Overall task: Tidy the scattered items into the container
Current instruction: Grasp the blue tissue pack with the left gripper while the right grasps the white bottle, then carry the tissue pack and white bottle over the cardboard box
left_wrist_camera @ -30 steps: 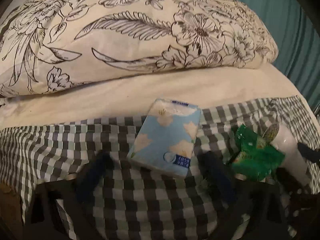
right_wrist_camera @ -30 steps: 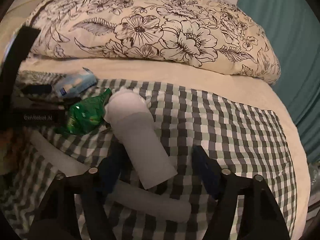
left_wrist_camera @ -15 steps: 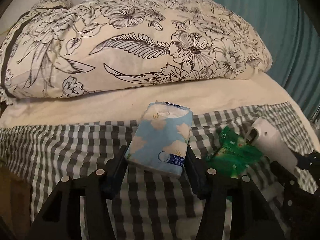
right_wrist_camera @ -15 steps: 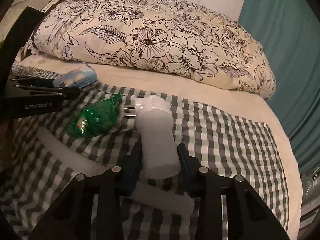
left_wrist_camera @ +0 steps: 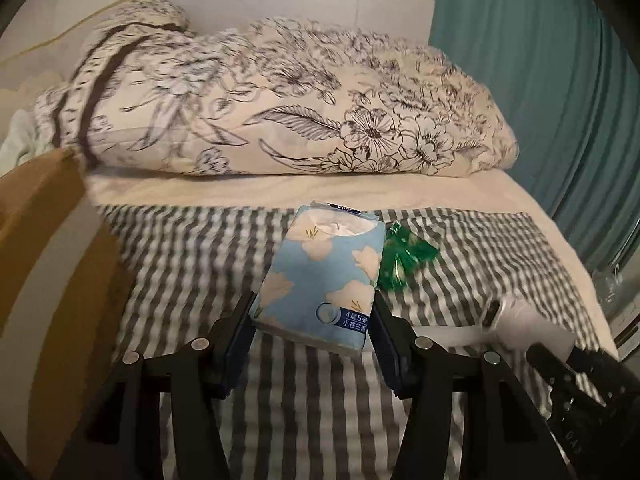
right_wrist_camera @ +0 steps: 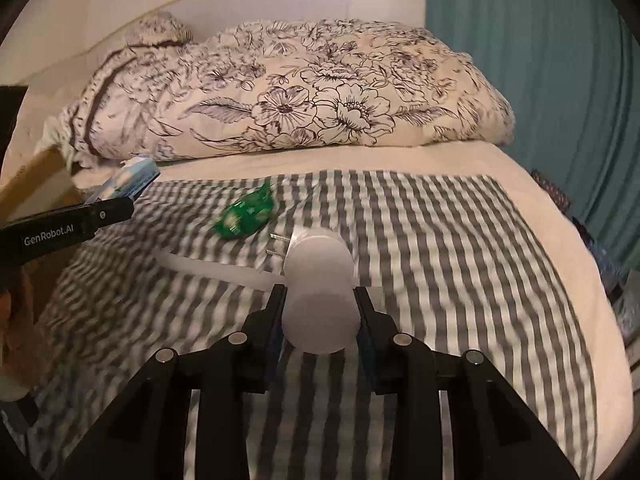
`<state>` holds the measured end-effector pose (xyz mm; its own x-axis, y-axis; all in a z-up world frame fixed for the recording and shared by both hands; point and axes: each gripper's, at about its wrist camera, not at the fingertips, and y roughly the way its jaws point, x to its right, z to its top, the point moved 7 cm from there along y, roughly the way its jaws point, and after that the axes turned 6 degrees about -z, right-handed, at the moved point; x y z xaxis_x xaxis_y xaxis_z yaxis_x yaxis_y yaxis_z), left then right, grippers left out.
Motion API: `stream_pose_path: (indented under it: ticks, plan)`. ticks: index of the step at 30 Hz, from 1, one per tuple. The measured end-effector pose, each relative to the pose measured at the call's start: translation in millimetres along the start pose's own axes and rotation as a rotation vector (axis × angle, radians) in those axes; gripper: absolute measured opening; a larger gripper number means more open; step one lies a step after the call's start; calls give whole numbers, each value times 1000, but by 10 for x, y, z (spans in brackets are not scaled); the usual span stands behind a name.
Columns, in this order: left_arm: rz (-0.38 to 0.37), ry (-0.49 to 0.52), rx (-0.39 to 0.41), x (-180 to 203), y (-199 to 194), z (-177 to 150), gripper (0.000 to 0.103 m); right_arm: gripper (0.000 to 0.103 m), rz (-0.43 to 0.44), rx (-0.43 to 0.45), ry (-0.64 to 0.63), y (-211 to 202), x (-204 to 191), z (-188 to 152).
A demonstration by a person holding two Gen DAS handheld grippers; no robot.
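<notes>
while my left hand-held gripper (left_wrist_camera: 312, 330) pinched the tissue pack (left_wrist_camera: 324, 276) and my right hand-held gripper (right_wrist_camera: 319, 312) clamped the white plug-in device (right_wrist_camera: 318, 292) above the bed (right_wrist_camera: 460, 240), i judged both needed carrying to the cardboard box (left_wrist_camera: 36, 216); the green packet (right_wrist_camera: 244, 214) remained.

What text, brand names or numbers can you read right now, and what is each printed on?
"GenRobot.AI": white lettering on the side of the left gripper, seen from the right wrist view.
"4层5张": on the dark blue corner label of the tissue pack; the line beneath it is too blurred to read with confidence.
Top edge strip of the tissue pack: too blurred.
Green packet: print too small and blurred.
White plug-in device: no text visible.
</notes>
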<state>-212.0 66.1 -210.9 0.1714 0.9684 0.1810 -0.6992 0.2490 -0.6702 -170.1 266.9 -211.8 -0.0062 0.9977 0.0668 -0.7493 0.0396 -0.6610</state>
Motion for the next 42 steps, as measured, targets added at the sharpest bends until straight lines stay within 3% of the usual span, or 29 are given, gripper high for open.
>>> stream_pose_path:
  ticks: [9, 16, 30, 42]
  plan:
    - [18, 35, 60, -16, -988, -375, 56, 32, 49, 6, 62, -819, -91, -590]
    - [21, 39, 110, -51, -1630, -515, 56, 32, 81, 20, 86, -1281, -216, -773]
    - [105, 20, 198, -479, -2462, -465, 56, 32, 148, 167, 45, -2146, -777, -299]
    - [187, 2, 269, -982, -3184, -456, 56, 32, 225, 228, 14, -2775, -1188, 18]
